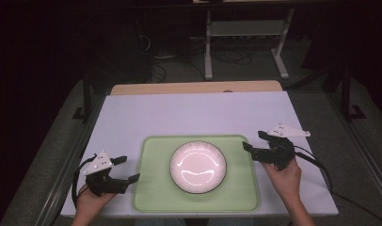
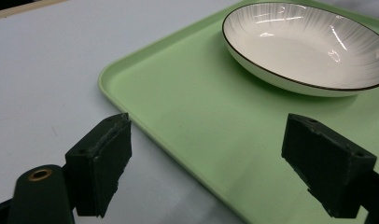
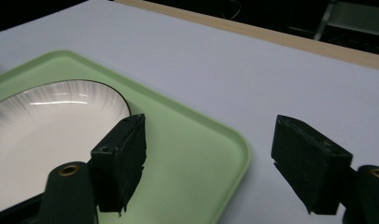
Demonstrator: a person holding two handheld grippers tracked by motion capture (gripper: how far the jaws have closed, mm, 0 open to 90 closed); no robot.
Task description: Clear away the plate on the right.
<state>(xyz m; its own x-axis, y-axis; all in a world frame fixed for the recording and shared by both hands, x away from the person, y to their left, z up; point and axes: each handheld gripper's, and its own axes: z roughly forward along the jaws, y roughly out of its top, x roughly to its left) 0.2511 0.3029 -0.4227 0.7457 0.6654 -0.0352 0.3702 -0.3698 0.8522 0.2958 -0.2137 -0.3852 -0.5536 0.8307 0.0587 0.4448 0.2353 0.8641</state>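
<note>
Both grippers open at the tray's two short sides; nothing held.

Right gripper (image 1: 255,142) jaws spread wide, empty, hovering over the tray's (image 1: 149,197) right edge; left gripper (image 1: 127,168) likewise unclenched, straddling the left rim (image 2: 114,79). White plate (image 1: 198,166) sits centred on the green tray, on the white table (image 1: 189,113). Step looks like set-up for a two-handed lift, though contact with the rim is hard to judge. Next: lower both, close on the rims together.
</note>
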